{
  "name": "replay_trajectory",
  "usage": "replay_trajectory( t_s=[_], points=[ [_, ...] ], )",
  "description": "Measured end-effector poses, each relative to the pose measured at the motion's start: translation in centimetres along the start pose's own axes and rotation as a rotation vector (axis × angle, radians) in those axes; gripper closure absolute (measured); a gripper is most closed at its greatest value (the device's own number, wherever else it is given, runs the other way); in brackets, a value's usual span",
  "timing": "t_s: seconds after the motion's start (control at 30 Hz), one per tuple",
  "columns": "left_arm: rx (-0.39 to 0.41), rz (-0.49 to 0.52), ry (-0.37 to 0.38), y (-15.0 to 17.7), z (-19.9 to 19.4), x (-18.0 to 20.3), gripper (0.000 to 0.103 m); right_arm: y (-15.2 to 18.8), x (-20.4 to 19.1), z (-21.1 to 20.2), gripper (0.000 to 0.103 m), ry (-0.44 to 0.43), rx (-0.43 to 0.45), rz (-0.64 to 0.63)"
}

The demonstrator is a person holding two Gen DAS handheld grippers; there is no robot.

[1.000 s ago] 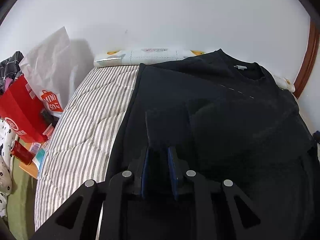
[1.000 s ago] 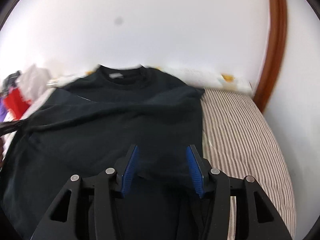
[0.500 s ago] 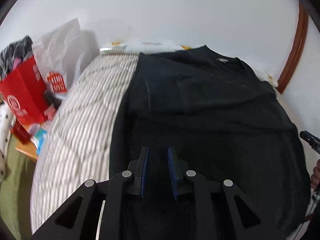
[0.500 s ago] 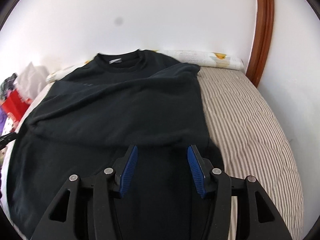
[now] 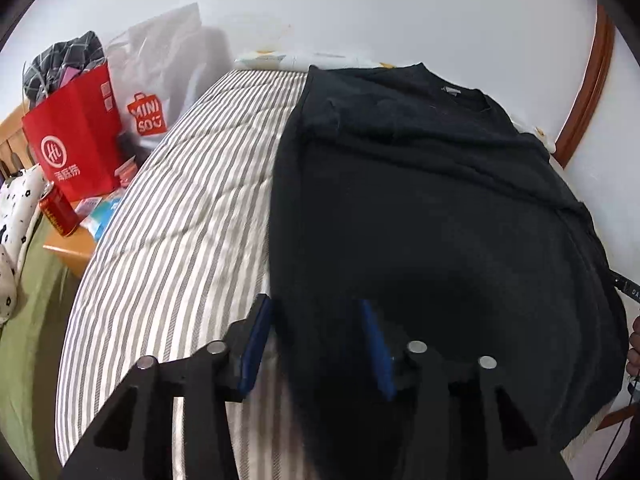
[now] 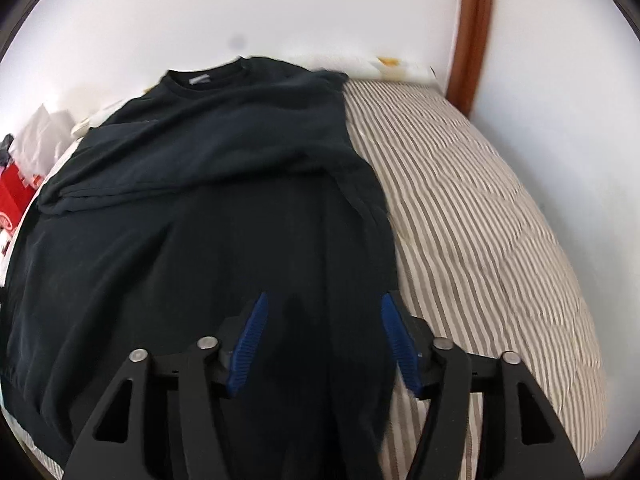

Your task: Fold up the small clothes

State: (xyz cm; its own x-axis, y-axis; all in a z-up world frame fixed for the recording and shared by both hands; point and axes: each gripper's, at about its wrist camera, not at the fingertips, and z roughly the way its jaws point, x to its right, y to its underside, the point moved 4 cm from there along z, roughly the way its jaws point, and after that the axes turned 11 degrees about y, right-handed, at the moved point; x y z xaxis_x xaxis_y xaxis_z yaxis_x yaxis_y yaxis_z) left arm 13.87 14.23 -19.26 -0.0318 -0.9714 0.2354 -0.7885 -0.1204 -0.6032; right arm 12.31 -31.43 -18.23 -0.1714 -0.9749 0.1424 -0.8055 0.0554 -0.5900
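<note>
A black long-sleeved top (image 5: 432,216) lies flat on the striped bed, collar toward the wall, both sleeves folded across its chest. It also shows in the right wrist view (image 6: 192,208). My left gripper (image 5: 316,312) is open and empty, above the top's near left edge. My right gripper (image 6: 322,306) is open and empty, above the top's near right edge.
The striped mattress (image 5: 168,240) lies bare left of the top and also right of it (image 6: 480,232). A red paper bag (image 5: 76,148), a white Miniso bag (image 5: 156,80) and a red can (image 5: 58,212) stand beside the bed at left. A wooden door frame (image 6: 474,28) is at the far right.
My left gripper opened from shut and drew back toward the top's near left edge. My right gripper stayed open and drew back toward the near right edge.
</note>
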Motion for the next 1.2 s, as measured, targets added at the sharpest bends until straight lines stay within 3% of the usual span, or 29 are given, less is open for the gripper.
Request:
replay_trajectory(
  t_s=[0.1, 0.23, 0.67, 0.77, 0.9, 1.2],
  points=[
    [0.000, 0.010, -0.005, 1.0, -0.3, -0.4, 0.059, 1.5, 0.5, 0.5, 0.037, 0.005, -0.037, 0.015],
    [0.014, 0.014, 0.004, 1.9, -0.9, -0.8, 0.059, 2.6, 1.0, 0.0, 0.032, 0.013, -0.024, 0.031],
    [0.038, -0.011, -0.009, 2.9, -1.9, -1.1, 0.058, 4.3, 1.2, -0.8, 0.032, 0.010, -0.015, 0.043],
    [0.035, -0.030, 0.005, 3.0, -2.0, -1.2, 0.058, 4.6, 1.2, -1.1, 0.035, 0.007, -0.004, 0.027],
    [0.042, -0.032, -0.006, 3.1, -1.9, -1.2, 0.058, 4.9, 0.8, -1.5, 0.046, -0.003, 0.012, 0.010],
    [0.051, -0.023, -0.021, 3.3, -1.9, -0.8, 0.058, 5.0, 0.5, -1.6, 0.048, 0.014, 0.018, 0.015]
  ],
)
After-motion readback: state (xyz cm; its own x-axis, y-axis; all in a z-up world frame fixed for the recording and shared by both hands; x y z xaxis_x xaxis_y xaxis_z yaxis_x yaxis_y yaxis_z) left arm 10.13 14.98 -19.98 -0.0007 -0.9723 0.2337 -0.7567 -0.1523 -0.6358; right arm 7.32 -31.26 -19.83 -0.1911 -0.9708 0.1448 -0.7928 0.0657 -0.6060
